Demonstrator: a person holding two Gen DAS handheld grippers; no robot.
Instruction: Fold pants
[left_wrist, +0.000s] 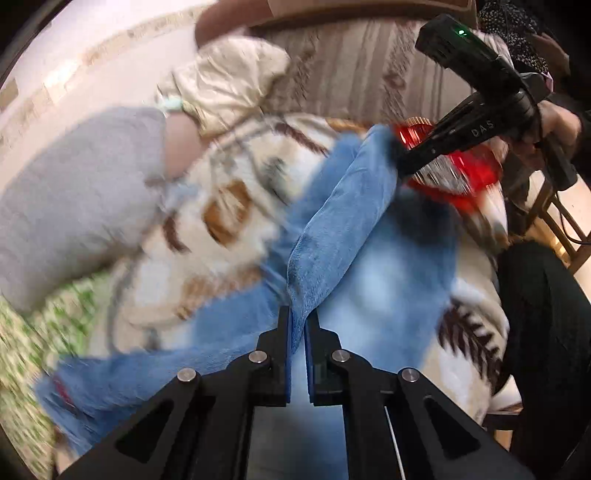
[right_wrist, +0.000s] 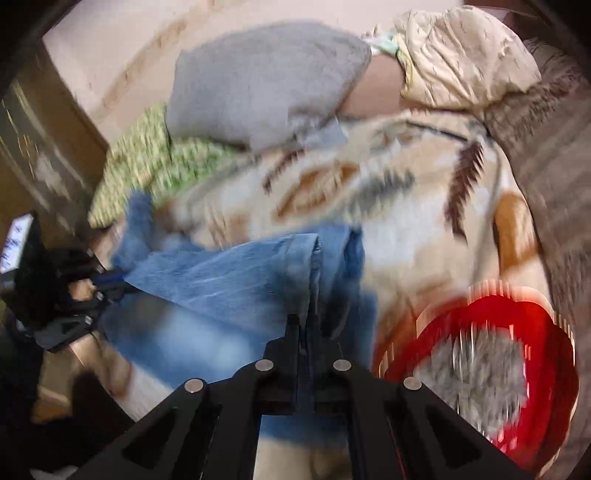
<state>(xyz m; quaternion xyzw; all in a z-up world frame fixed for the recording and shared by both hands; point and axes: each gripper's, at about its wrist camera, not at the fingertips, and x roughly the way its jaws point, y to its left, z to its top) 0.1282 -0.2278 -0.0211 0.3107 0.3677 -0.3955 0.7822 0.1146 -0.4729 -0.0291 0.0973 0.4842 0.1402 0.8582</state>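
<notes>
Your jeans (left_wrist: 343, 206) are soft, heavy denim: they will sag between any two holds and the thick seams resist creasing, so grip at hems or waistband edges, where the layers are stiffest (a pinch mid-panel just bunches). Your left gripper (left_wrist: 298, 325) has its fingers nearly closed on a raised fold of the cloth. Your right gripper (right_wrist: 306, 328) likewise pinches a doubled edge, with denim running down between its fingers. The jeans are faded light blue, partly lifted and draped over the blanket (left_wrist: 229, 206) on the bed, beside a red basket (right_wrist: 517, 332). Both views are motion-blurred, so finer detail is lost.
</notes>
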